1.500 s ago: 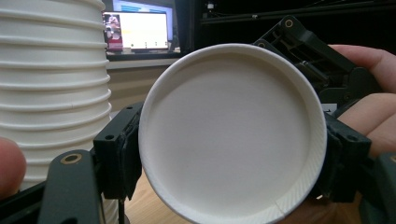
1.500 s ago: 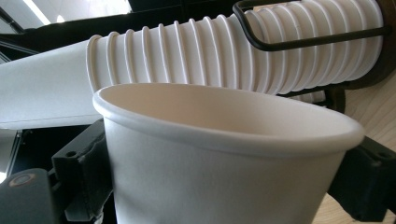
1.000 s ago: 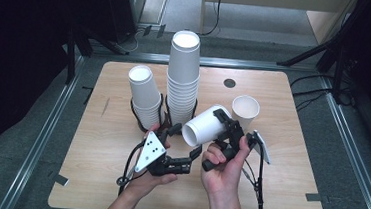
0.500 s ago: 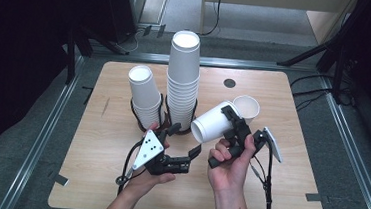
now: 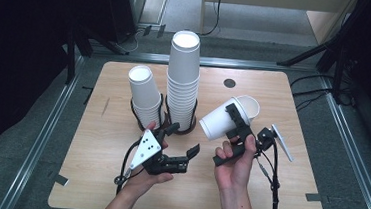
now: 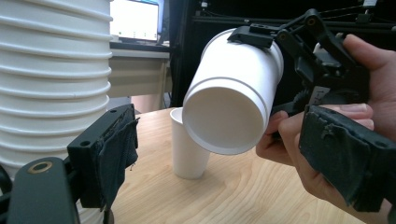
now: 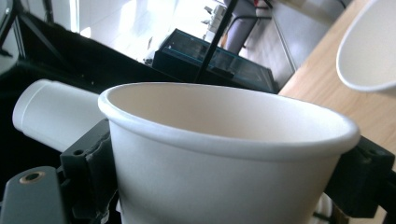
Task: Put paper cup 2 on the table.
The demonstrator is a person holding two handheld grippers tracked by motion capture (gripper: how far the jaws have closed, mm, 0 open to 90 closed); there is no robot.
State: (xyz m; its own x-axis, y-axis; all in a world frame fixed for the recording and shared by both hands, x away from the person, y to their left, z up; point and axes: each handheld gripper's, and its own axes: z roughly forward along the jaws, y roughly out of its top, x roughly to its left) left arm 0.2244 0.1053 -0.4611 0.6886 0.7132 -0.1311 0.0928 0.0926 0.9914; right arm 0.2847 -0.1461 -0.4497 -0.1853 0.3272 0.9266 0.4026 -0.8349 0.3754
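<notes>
My right gripper (image 5: 228, 135) is shut on a white paper cup (image 5: 217, 123), held tilted above the table with its base toward the left gripper. In the right gripper view the cup (image 7: 224, 154) sits between the two black jaws, rim toward the camera. My left gripper (image 5: 181, 140) stands open just left of it, with nothing between its pads (image 6: 116, 149). The left gripper view has the held cup's base (image 6: 229, 116) a little ahead of the jaws, apart from them.
A tall stack of white cups (image 5: 183, 79) and a shorter stack (image 5: 144, 96) stand in black wire holders on the wooden table (image 5: 267, 191). A single upright cup (image 5: 249, 105) stands behind the held one. Cables trail toward the front edge.
The right gripper has carried the cup a little to the right, away from the left gripper, and its grey plate has swung outward. The left gripper has stayed put.
</notes>
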